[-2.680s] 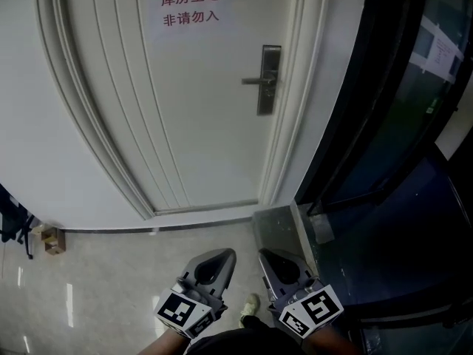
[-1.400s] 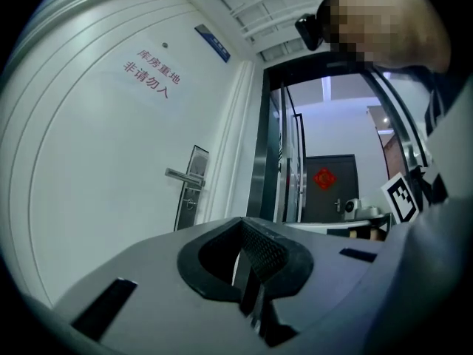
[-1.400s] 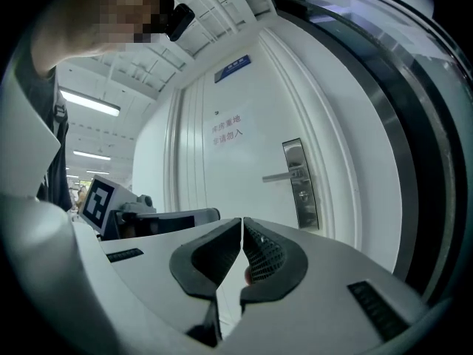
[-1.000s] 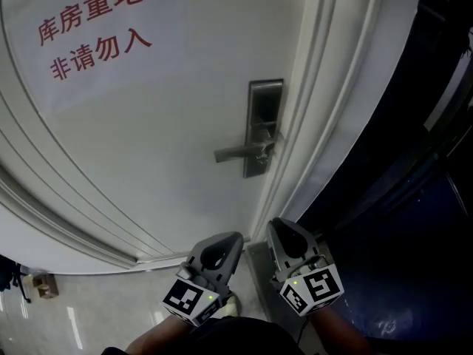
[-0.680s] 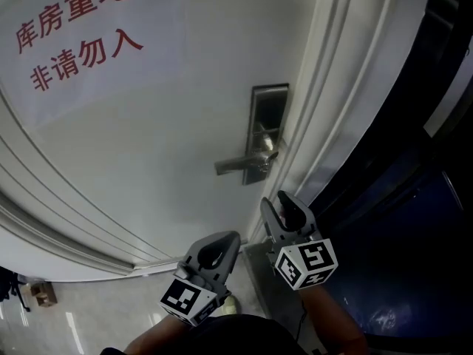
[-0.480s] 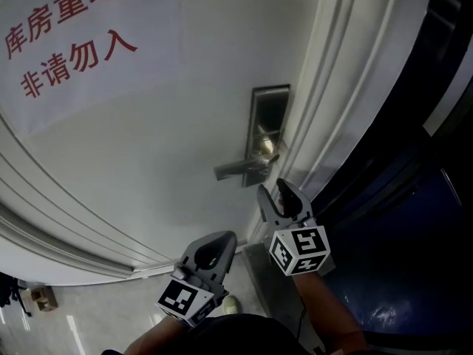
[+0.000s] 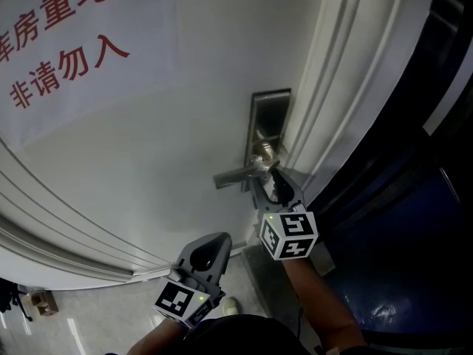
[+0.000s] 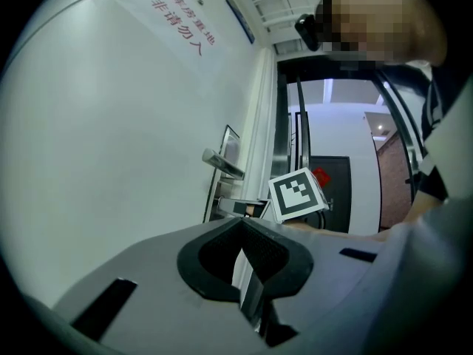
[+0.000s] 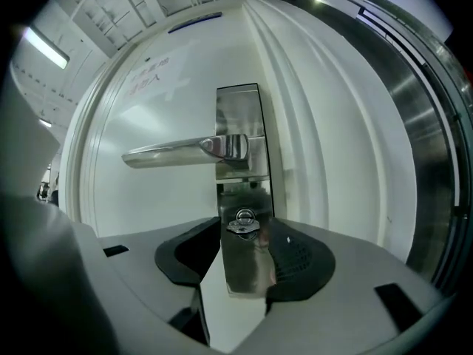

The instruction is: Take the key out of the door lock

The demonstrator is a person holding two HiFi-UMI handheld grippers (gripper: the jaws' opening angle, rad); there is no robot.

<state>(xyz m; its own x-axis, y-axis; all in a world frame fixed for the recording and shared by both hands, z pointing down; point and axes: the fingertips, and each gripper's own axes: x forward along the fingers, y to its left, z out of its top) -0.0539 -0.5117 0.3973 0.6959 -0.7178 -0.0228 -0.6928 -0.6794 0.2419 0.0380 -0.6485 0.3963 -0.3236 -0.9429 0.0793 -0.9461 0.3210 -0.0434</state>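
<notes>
1. A white panelled door (image 7: 170, 146) is seen, with a metal lock plate (image 7: 270, 113) fixed near its right edge.
2. A lever handle (image 7: 235, 174) is mounted on the plate, and a key (image 9: 243, 222) is seated just below it.
3. A paper sign (image 7: 66, 43) with red characters is stuck on at upper left.
4. A small box (image 7: 38, 302) is set on the pale floor (image 7: 89, 324).

Lock plate (image 9: 240, 117) & lever handle (image 9: 174, 152): polished metal, v. glossy. Key (image 9: 243, 224): shiny metal. Door (image 7: 185, 146): smooth matt white paint. Sign (image 7: 148, 21): matt paper. Floor (image 7: 74, 324): glossy tile.
</notes>
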